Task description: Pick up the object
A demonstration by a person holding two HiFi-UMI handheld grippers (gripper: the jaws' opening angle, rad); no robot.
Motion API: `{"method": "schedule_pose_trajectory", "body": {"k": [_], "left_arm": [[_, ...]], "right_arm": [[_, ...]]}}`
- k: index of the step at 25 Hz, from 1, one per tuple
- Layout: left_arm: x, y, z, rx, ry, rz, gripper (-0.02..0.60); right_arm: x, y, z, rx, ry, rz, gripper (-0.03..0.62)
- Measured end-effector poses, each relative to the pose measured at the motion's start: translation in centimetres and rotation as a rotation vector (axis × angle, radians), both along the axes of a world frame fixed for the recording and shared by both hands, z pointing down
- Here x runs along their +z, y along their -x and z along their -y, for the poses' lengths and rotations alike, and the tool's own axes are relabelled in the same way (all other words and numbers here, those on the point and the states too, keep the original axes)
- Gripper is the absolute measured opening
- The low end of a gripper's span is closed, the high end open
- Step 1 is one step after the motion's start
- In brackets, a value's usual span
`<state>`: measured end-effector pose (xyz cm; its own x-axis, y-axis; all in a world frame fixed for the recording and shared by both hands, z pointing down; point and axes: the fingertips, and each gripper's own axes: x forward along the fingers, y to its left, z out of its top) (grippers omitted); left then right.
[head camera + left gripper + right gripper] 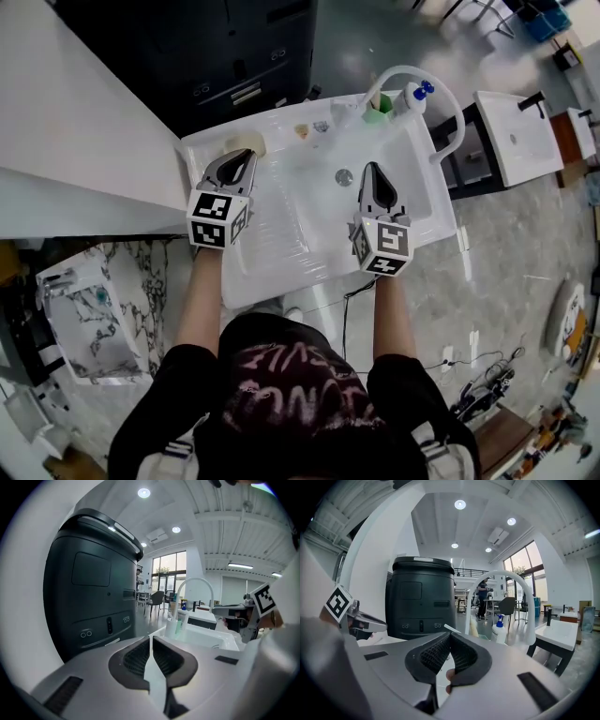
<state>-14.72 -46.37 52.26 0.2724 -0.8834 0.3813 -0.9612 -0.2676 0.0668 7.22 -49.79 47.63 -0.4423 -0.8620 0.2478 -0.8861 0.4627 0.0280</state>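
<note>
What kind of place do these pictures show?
Probably a showroom or test hall, not a home: a free-standing white sink with an arched faucet, a second basin nearby, and a dark machine.

Glossy white sink [291,206]; matt, ribbed black tool pads [137,659].

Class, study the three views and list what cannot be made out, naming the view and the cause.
Two small items on the white ceramic sink's back ledge: too small in the head view to identify.
Beige ring of tape-like material: partly covered by the left claw in the head view.
Pinkish patch behind the shut right claw: the right gripper view shows only a sliver.
</note>
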Motion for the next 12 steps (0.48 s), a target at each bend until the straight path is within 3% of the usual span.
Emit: {"method": "schedule_pose_trajectory", "body": {"k": [2, 3, 4, 12], "left_arm": [[1.3, -0.2, 0.6, 0.024, 0.042, 0.016, 0.042], [2.1, -0.4, 0.8, 0.042, 0.069, 0.024, 0.122], [2.8, -0.6, 1.1, 0.057, 0.092, 0.039, 0.161], [9.4, -0.8, 3.3, 0.121, 0.243, 0.179, 0.201]], "right_arm": [[0.5, 0.2, 0.6, 0.001, 0.006, 0.007, 0.015], [0.7, 0.3, 0.9, 0.002, 0.010, 0.011, 0.015], [0.9, 0.4, 1.1, 0.002, 0.014, 0.014, 0.015], [3.2, 0.9, 2.3, -0.002, 0.057, 0.008, 0.015]]}}
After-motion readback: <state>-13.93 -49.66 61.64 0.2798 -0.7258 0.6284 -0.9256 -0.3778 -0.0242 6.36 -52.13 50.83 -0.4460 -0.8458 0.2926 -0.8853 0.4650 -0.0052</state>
